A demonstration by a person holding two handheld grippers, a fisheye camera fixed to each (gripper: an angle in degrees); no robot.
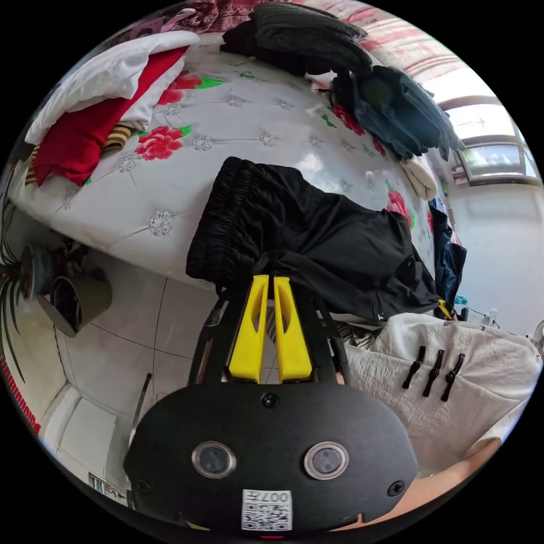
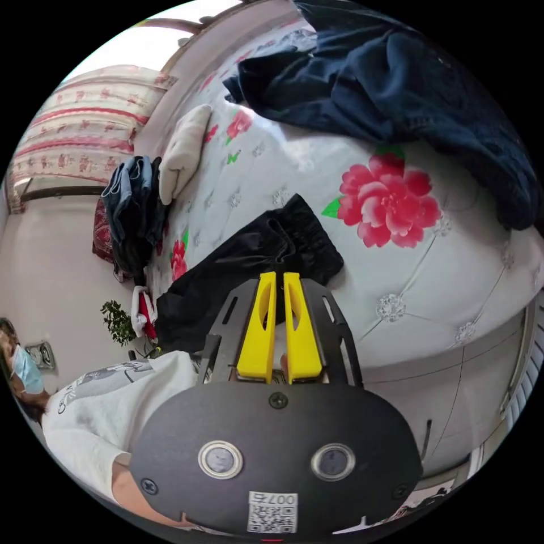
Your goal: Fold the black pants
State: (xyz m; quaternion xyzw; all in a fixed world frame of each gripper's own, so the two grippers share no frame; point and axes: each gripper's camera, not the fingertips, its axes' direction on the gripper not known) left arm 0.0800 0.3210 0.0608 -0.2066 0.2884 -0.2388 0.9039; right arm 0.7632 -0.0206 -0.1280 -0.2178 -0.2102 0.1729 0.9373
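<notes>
black pants (image 1: 317,238) lie lengthwise along bed (image 1: 238,124) edge btwn both grippers, left gripper (image 1: 271,279) & right gripper (image 2: 276,276) each pinching an end, jaws nearly closed.

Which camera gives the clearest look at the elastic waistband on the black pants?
The left gripper view: the gathered waistband of the black pants lies broad and unobstructed on the bed. The right gripper view shows the pants smaller, partly behind the yellow fingers.
</notes>
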